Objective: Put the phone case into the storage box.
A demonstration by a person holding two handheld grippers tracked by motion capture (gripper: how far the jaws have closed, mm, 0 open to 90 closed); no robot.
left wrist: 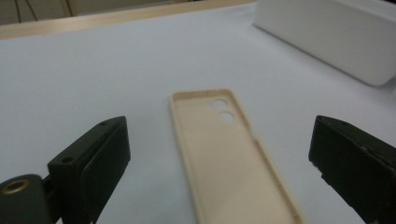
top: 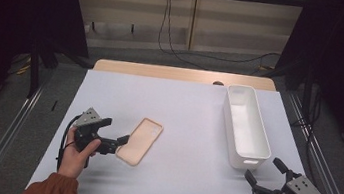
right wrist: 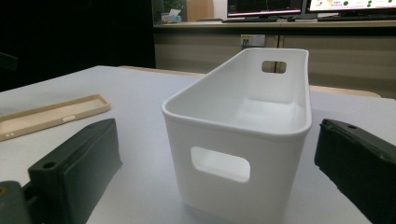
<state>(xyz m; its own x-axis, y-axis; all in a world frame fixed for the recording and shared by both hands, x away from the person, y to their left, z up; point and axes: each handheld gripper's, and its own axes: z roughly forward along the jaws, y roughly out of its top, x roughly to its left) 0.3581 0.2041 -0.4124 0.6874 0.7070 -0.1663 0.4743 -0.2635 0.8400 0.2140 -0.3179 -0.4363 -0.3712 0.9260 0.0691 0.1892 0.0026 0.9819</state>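
Open table (top: 193, 110) between phone case (top: 140, 140) and bin (top: 245, 127)

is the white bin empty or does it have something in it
Empty: the white bin shows only bare white floor and walls inside, seen from above and along its length.

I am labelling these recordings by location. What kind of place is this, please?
Probably a lab or office workspace: a table under a white sheet, dark curtains at both sides, and computer monitors on a desk behind the white bin.
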